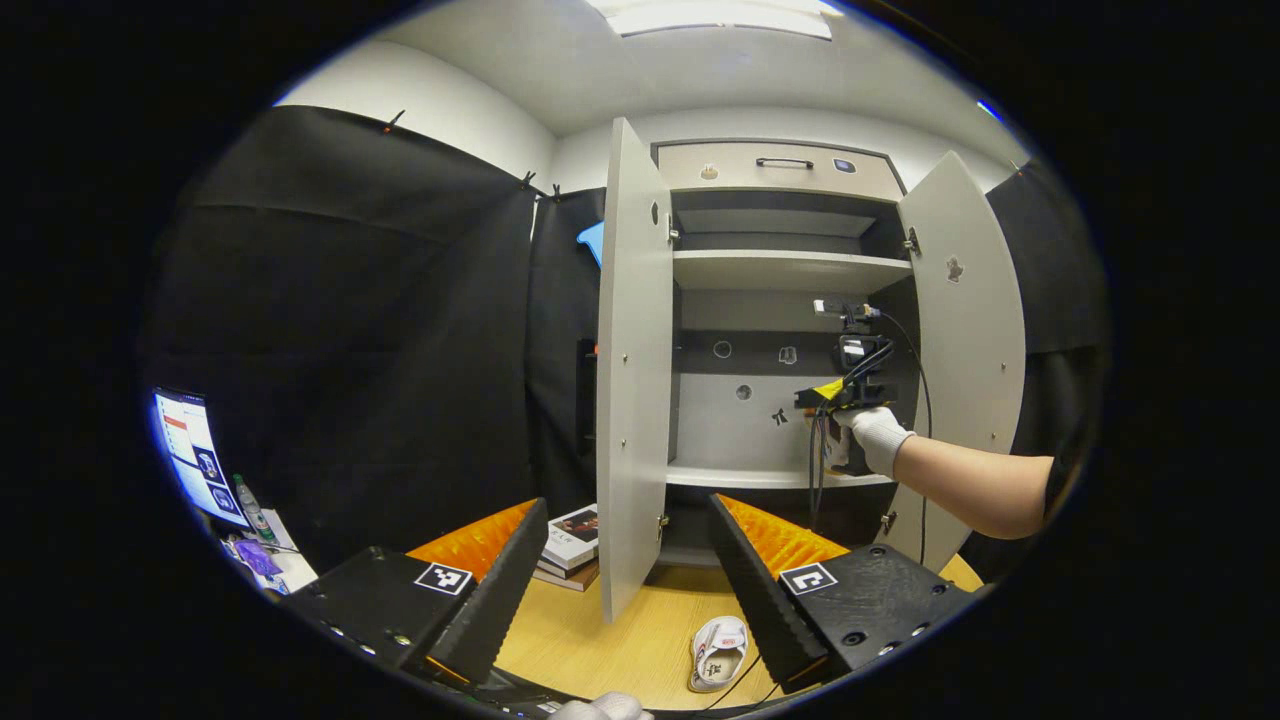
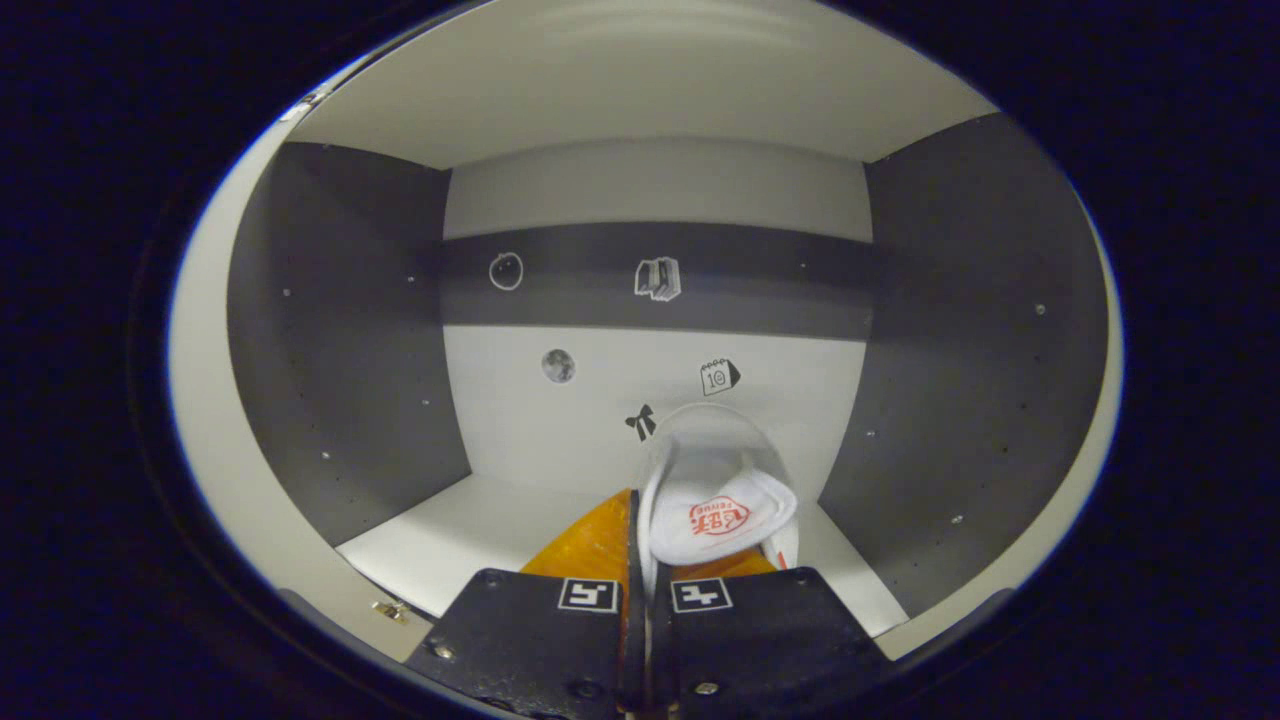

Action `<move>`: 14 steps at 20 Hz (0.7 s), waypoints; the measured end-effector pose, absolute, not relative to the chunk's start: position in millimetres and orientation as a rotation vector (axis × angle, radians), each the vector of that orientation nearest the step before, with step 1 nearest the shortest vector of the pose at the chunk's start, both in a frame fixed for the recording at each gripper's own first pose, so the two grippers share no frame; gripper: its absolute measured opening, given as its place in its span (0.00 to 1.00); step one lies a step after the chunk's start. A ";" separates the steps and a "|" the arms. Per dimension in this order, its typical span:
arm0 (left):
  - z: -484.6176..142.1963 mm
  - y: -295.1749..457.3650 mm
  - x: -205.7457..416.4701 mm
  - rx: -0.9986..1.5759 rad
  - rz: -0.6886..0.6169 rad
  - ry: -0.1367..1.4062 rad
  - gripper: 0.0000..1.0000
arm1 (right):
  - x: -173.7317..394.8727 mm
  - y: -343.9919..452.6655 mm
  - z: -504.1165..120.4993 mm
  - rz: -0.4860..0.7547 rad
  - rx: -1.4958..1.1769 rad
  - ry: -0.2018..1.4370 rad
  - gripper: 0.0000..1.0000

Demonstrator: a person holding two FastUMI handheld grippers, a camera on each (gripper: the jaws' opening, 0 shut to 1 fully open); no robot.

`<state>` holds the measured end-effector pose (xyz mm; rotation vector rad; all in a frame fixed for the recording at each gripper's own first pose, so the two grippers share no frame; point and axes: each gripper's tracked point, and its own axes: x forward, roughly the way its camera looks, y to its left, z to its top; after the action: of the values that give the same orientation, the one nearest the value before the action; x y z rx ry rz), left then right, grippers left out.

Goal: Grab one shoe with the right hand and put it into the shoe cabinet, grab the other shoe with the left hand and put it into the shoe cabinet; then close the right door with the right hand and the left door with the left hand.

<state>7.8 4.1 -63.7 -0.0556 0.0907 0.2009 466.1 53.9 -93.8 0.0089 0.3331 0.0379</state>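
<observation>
Between the right hand-held gripper's (image 2: 638, 530) closed fingers, one white shoe (image 2: 715, 500) was clamped inside the shoe cabinet (image 2: 340, 330). Below the open left hand-held gripper (image 1: 625, 560), the other shoe (image 1: 717, 653) lay on the tabletop (image 1: 610, 640).

L gripper (image 1: 625, 590) jaws wide apart; R gripper (image 2: 640, 520) pinched closed, held by gloved hand (image 1: 876, 438), arm outstretched.

Two white slippers (image 1: 718, 652) (image 2: 715, 510), one cabinet (image 1: 785, 270) with two open doors (image 1: 633, 360) (image 1: 965, 350), two stacked books (image 1: 572, 545)
</observation>
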 end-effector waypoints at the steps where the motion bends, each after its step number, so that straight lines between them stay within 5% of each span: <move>1: -66.1 3.3 8.3 -0.054 0.207 0.096 0.96 | 473.8 53.9 -104.8 0.039 0.010 0.367 0.06; 14: -59.8 1.6 4.5 -0.037 0.253 0.084 0.96 | 512.8 54.5 -192.3 0.027 0.057 0.785 0.07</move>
<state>4.5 1.6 -59.8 -0.0369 0.0841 0.2530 512.8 54.5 -192.3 0.0566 0.7845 0.0268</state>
